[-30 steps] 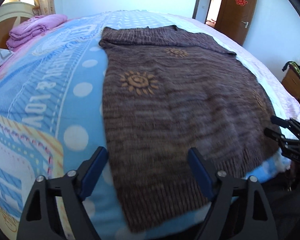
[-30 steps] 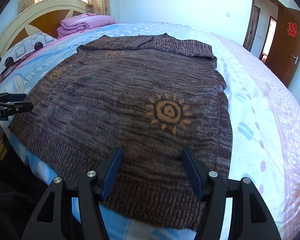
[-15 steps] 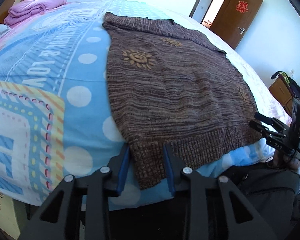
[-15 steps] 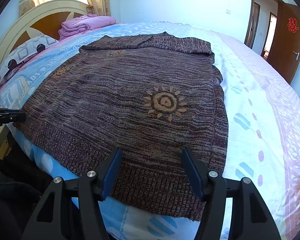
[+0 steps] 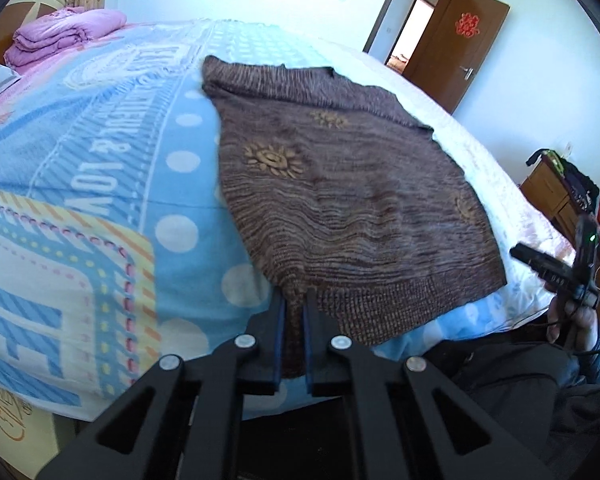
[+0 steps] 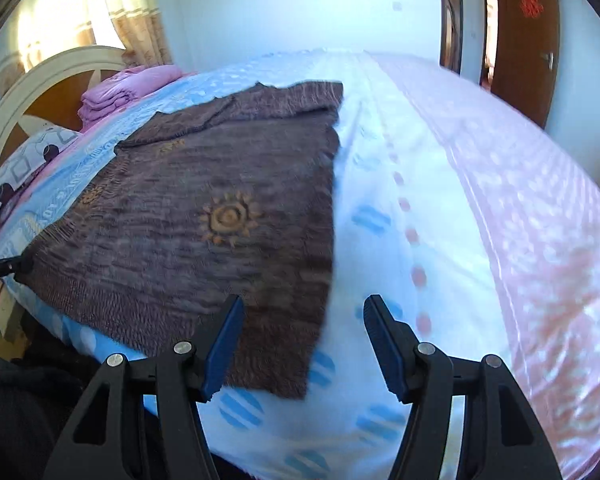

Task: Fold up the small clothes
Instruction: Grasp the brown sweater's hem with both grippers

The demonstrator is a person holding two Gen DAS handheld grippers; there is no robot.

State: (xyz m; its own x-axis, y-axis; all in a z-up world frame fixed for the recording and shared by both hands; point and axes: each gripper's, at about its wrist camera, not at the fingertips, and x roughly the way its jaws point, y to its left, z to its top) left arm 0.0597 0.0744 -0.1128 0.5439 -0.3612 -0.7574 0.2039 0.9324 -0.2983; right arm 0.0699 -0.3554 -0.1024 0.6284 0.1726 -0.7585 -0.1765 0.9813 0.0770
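A brown knitted sweater [image 5: 340,200] with orange sun motifs lies flat on the bed, hem toward me; it also shows in the right wrist view [image 6: 220,208]. My left gripper [image 5: 294,300] is shut on the sweater's near left hem corner. My right gripper [image 6: 303,312] is open above the near right hem corner, with the cloth edge between its fingers. In the left wrist view the right gripper [image 5: 556,272] shows at the far right, past the hem. In the right wrist view the left gripper [image 6: 4,270] shows at the left edge, on the hem.
The bed [image 5: 80,200] has a blue, white and pink patterned sheet. A folded pink blanket [image 5: 64,36] and a pillow [image 6: 24,164] lie by the headboard [image 6: 40,80]. A wooden cabinet [image 5: 560,196] stands to the right; a brown door [image 5: 460,48] is behind.
My left gripper has closed on the left hem corner. My right gripper has swung right to the right hem corner and stays open.
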